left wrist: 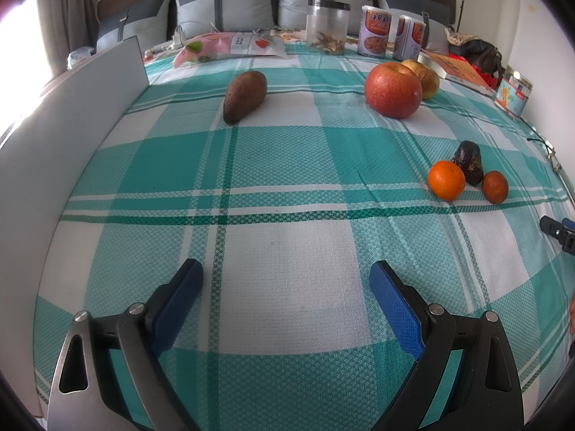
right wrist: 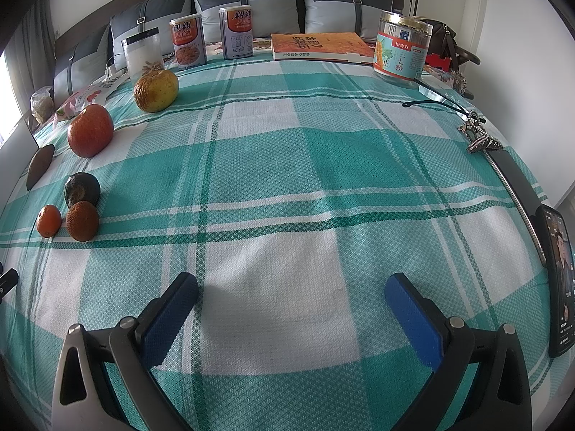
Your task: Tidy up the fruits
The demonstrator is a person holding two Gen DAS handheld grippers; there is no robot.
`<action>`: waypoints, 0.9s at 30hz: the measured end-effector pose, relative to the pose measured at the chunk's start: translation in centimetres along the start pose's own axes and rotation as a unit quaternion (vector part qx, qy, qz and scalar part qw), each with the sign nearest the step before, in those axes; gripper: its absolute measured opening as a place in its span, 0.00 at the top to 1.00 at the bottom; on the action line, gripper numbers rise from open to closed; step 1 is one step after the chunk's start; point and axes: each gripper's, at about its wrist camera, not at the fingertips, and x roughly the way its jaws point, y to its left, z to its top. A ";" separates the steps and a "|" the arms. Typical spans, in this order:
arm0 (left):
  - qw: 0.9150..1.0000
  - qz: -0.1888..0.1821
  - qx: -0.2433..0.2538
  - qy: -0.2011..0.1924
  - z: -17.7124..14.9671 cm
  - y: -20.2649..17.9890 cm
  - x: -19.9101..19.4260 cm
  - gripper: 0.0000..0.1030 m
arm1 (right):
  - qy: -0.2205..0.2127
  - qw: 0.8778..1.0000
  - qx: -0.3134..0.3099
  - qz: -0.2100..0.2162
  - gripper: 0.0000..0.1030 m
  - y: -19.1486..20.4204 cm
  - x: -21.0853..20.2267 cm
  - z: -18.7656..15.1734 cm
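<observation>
bare cloth [left wrist: 287, 186] ahead of both tongs, fruit beyond, panel [left wrist: 72, 115] left

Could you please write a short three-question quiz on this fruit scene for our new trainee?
1. True or false: the left hand-held gripper is shut on a fruit.
2. Which fruit lies alone, nearest the white board? A) red apple B) brown avocado C) bright orange
3. Fill in: the small dark fruit sits just behind two ____.

Key
1. False. Both it and the right hand-held gripper are open over the checked cloth, holding nothing.
2. B.
3. Oranges: the bright orange and a duller orange. Whether they touch is unclear.
</observation>
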 end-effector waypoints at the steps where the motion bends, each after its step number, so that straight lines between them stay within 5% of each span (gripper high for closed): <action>1: 1.000 0.000 0.000 0.000 0.0 0.0 0.0 0.08 | 0.000 1.000 0.000 0.000 0.00 0.0 0.0 0.0; 17: 1.000 -0.013 0.006 0.007 0.4 0.1 0.0 0.08 | 0.000 1.000 0.001 0.000 0.00 0.0 0.0 0.0; 20: 0.999 -0.034 0.026 0.010 3.4 0.6 0.5 0.08 | 0.000 1.000 0.000 0.000 0.00 0.0 0.0 0.0; 27: 0.999 0.001 0.023 0.033 13.8 3.0 5.3 0.08 | 0.000 1.000 0.000 0.000 0.00 0.0 0.0 0.0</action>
